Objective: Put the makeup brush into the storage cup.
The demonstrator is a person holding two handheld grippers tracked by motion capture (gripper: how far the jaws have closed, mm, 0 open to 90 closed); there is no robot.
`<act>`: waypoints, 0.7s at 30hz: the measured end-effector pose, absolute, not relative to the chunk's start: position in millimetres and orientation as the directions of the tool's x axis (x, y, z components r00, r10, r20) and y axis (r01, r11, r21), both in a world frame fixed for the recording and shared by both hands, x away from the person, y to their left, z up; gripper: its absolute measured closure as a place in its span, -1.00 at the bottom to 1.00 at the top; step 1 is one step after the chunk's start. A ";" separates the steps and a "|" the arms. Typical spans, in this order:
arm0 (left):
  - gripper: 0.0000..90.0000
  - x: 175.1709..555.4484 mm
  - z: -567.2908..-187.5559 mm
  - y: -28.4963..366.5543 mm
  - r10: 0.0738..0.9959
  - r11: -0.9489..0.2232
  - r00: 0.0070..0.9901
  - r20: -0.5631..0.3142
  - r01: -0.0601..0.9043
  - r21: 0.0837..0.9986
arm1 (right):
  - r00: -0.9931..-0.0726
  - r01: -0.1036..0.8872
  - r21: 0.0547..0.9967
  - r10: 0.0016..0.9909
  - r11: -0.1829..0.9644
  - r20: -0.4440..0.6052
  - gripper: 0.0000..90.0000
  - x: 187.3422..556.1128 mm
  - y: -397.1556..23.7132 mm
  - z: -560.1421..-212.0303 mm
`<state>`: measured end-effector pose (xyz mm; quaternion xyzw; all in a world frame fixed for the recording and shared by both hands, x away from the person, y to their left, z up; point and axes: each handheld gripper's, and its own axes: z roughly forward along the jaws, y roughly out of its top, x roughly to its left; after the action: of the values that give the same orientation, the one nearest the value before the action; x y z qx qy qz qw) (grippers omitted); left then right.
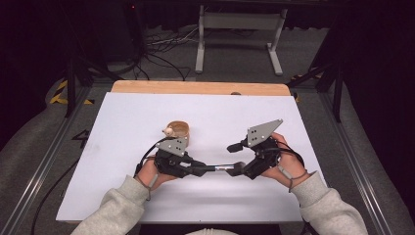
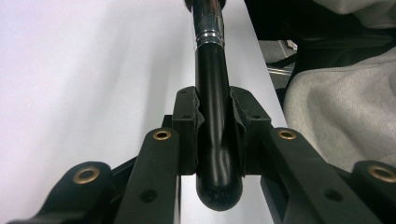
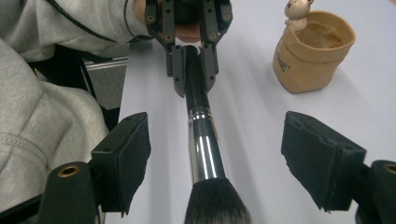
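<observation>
- Leftmost, a grey-sleeved left forearm (image 1: 113,205) entering from the near edge of the white-covered worktop (image 1: 122,122), hand wrapped round the left tongs (image 1: 199,170).
- Left tongs clenched on the black handle of a make-up brush with black handle, chrome ferrule and dark bristles (image 1: 218,168); seen in the left gripper view as pads pressed on both sides of the handle (image 2: 212,116), rounded butt end poking back between the jaws, ferrule pointing away.
- Just behind the left tongs, standing upright on the worktop, a tan, bag-shaped cup with a small pale animal figure on its rim (image 1: 177,130); apart from the brush, touched by neither tongs.
- Brush held level just above the worktop, spanning the gap between the two hands, bristle head toward the right.
- Right tongs (image 1: 237,157) released: jaws spread wide in the right gripper view, padded fingers (image 3: 126,156) well clear on either side of the ferrule and bristles (image 3: 215,205), no contact with the brush.
- Farthest right, the right hand (image 1: 284,159) and grey sleeve behind the right tongs.
</observation>
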<state>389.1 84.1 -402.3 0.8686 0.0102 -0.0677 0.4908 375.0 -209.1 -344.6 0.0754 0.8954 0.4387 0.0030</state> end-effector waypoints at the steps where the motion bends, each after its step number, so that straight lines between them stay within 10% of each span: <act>1: 0.65 389.1 -402.3 84.1 -0.049 -0.518 0.991 -0.128 0.084 0.851 | -0.989 0.132 0.786 0.138 0.604 0.061 -0.46 375.0 -209.1 -344.6; 21: 0.65 388.9 -401.9 85.3 -0.060 -0.507 0.990 -0.126 0.078 0.859 | -0.976 0.200 0.830 0.177 0.521 0.124 -0.26 372.0 -227.2 -368.2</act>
<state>388.9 85.3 -401.9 0.8652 0.0051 -0.0696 0.4966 372.0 -227.2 -368.2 0.1082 0.8720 0.4773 -0.0120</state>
